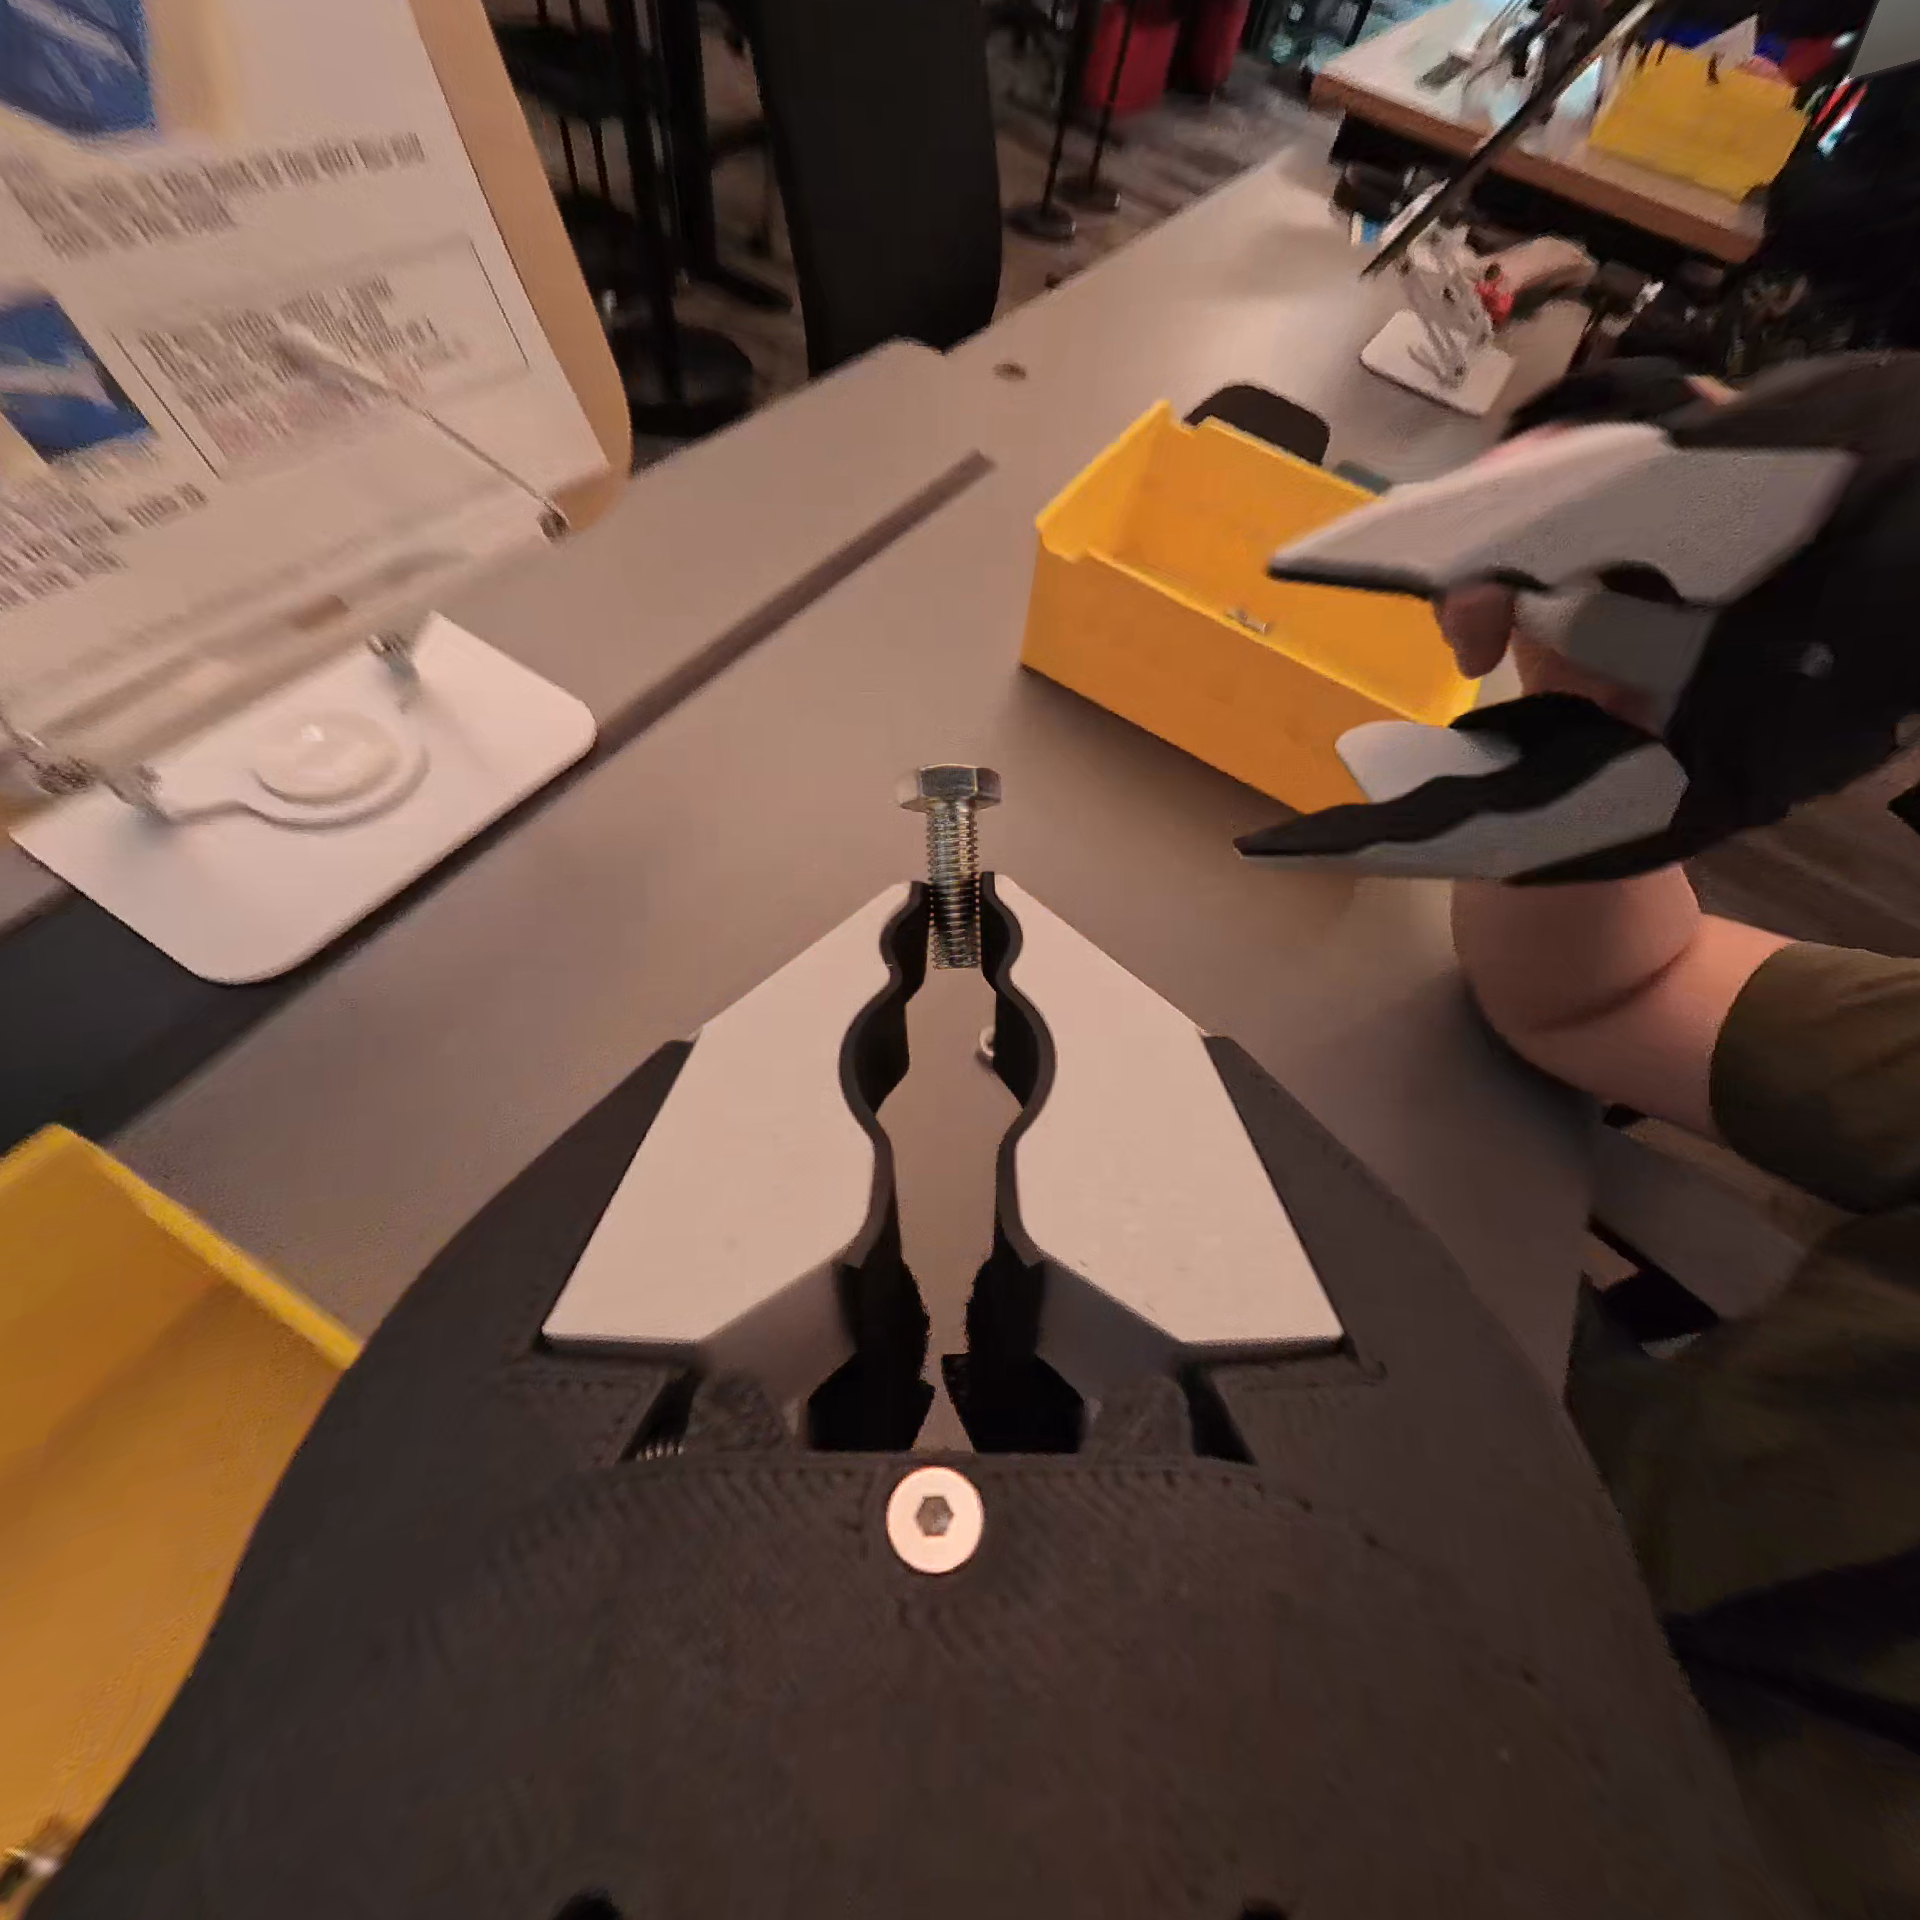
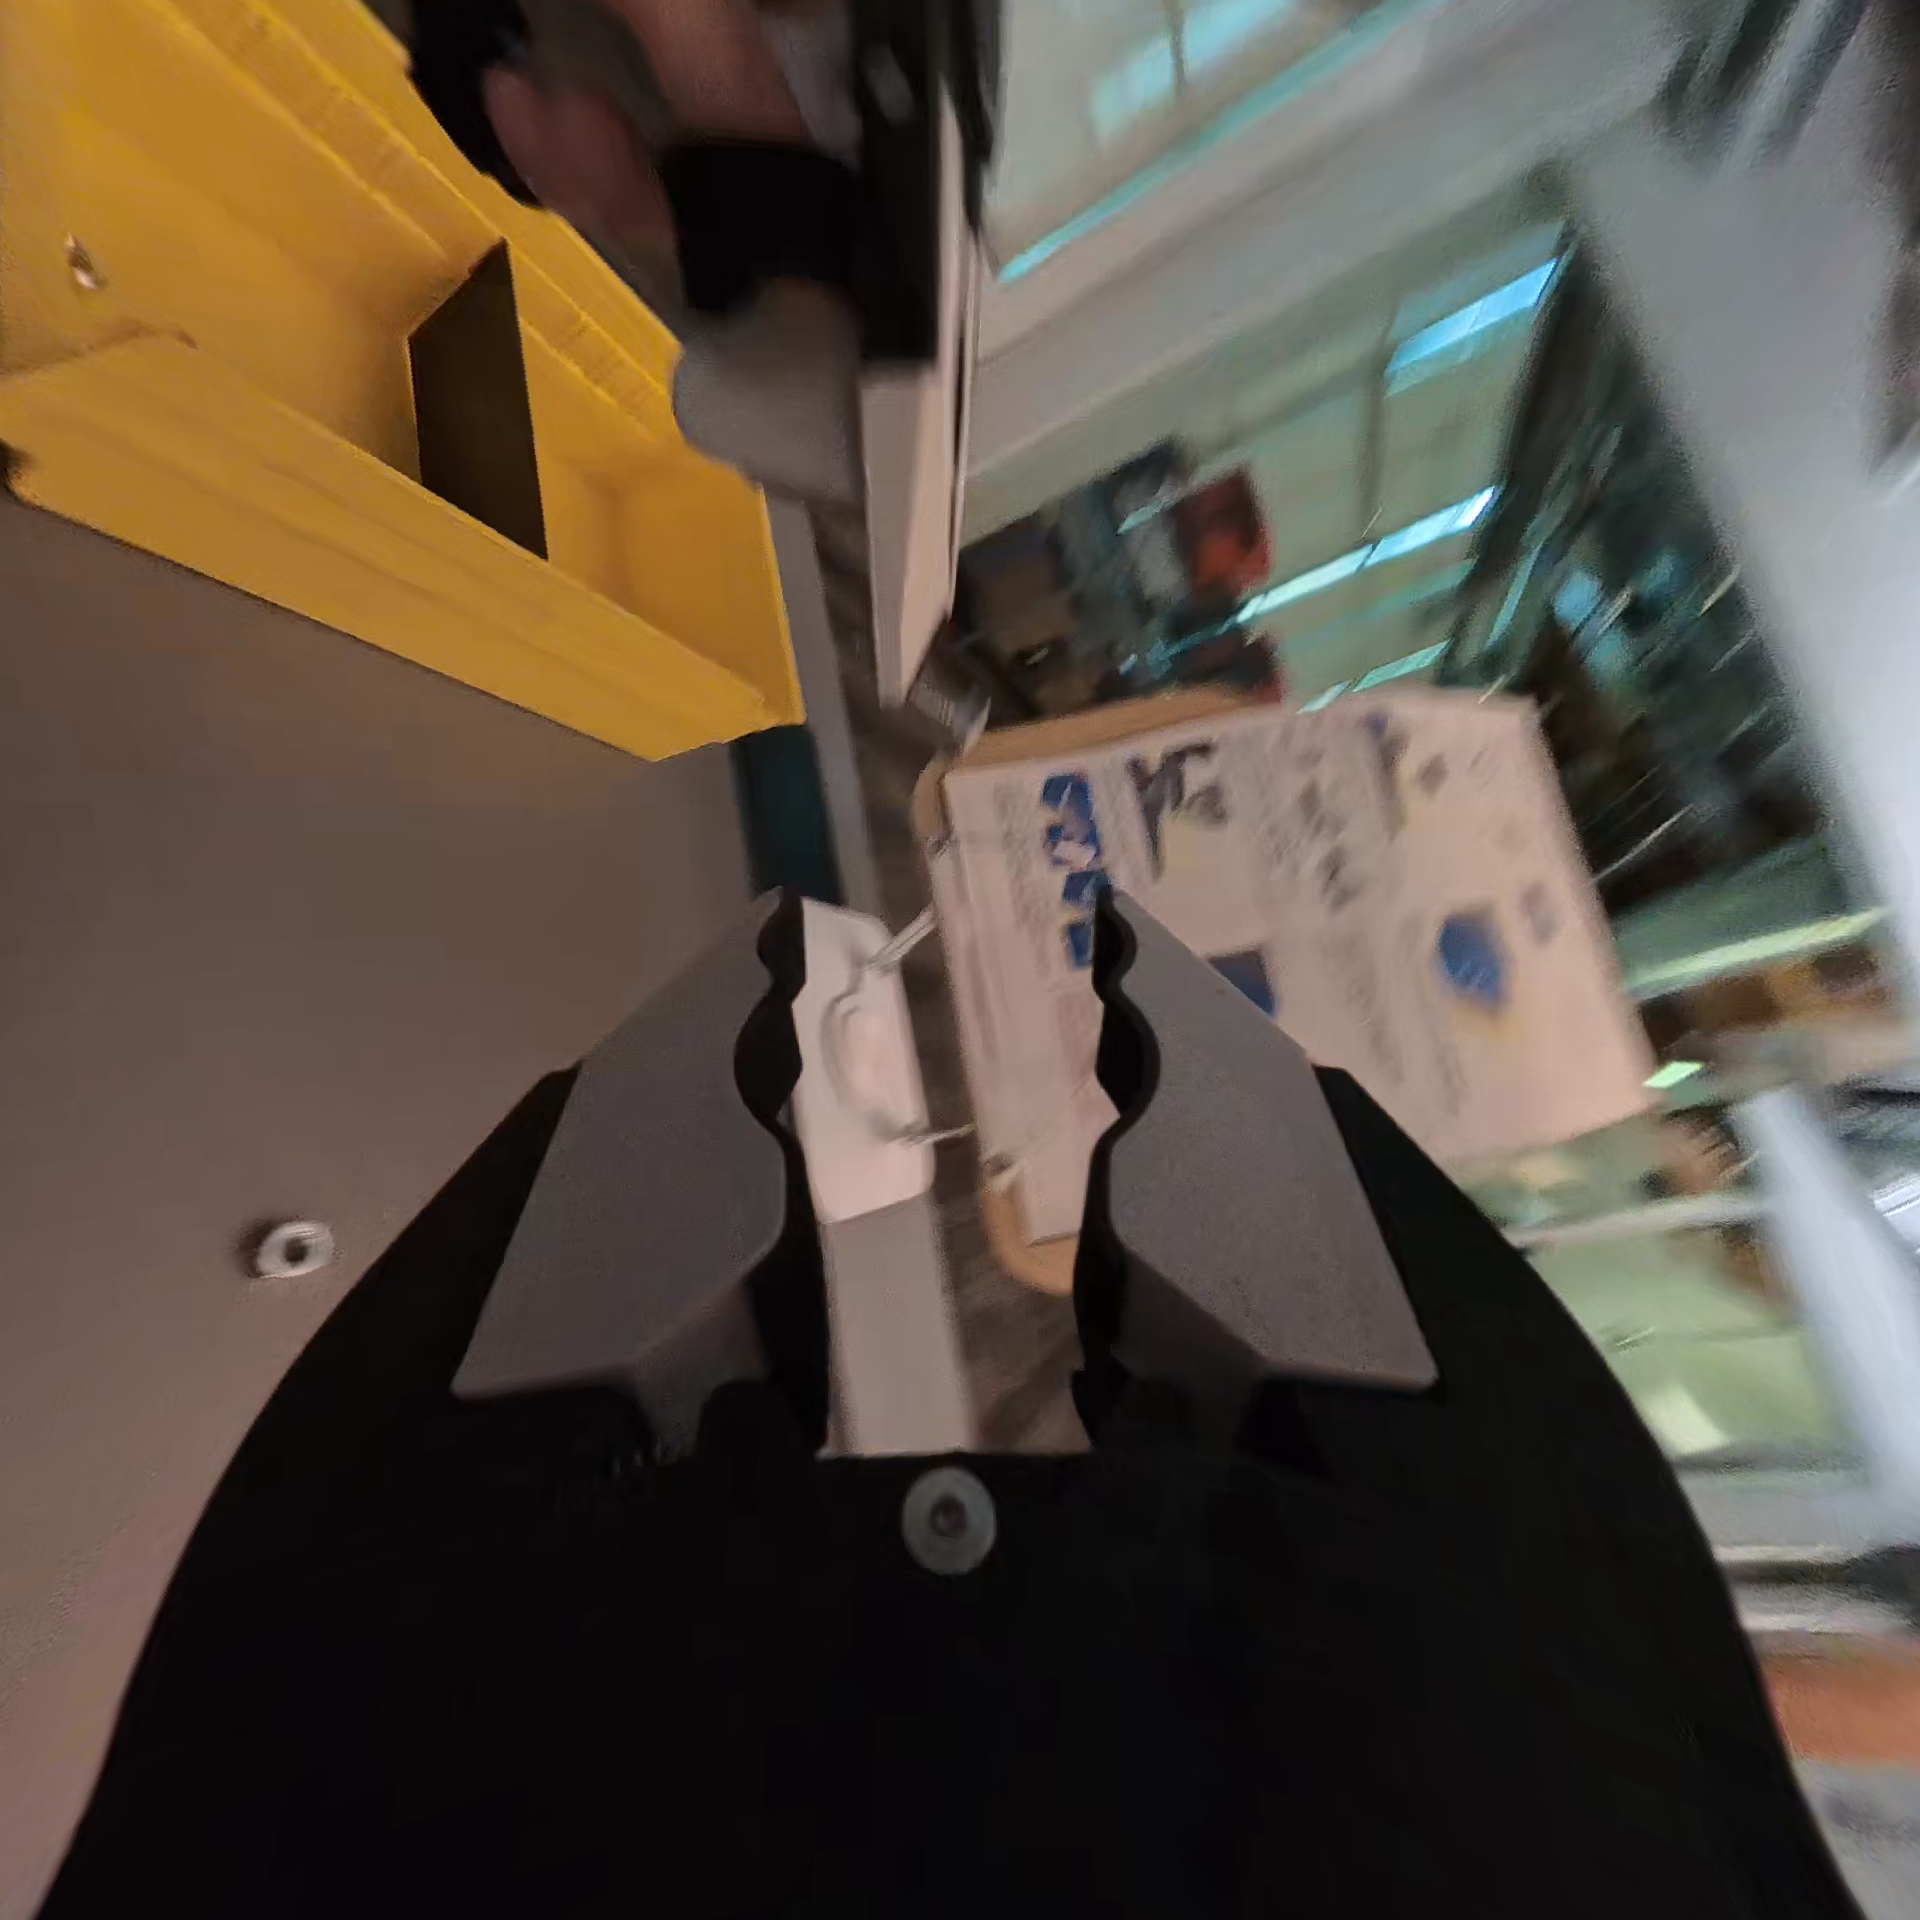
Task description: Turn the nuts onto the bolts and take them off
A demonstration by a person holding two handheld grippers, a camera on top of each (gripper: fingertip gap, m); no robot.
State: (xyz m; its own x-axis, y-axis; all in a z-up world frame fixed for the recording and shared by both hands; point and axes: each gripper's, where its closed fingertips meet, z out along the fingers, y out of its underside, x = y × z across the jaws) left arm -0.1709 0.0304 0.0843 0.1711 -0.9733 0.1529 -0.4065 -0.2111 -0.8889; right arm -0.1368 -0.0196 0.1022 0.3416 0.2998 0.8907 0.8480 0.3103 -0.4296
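Grey workbench (image 1: 727, 623), cluttered workshop behind, bolt clamped and ready.

Left gripper (image 1: 954, 914) is pinched onto the threaded end of a shiny silver hex bolt (image 1: 950, 831), head pointing away from it, threads clean and bare. Right gripper (image 2: 945, 935) hangs off to the side with its fingers spread and nothing between them. One small nut (image 2: 291, 1245) lies loose on the bench, another small metal bit sits in the yellow bin (image 1: 1226, 623), too small to call. Right camera's tilted and smeared, so the printed sheet on its stand (image 1: 260, 343) is just blur. Second yellow bin (image 1: 125, 1403) is cut off at the edge.
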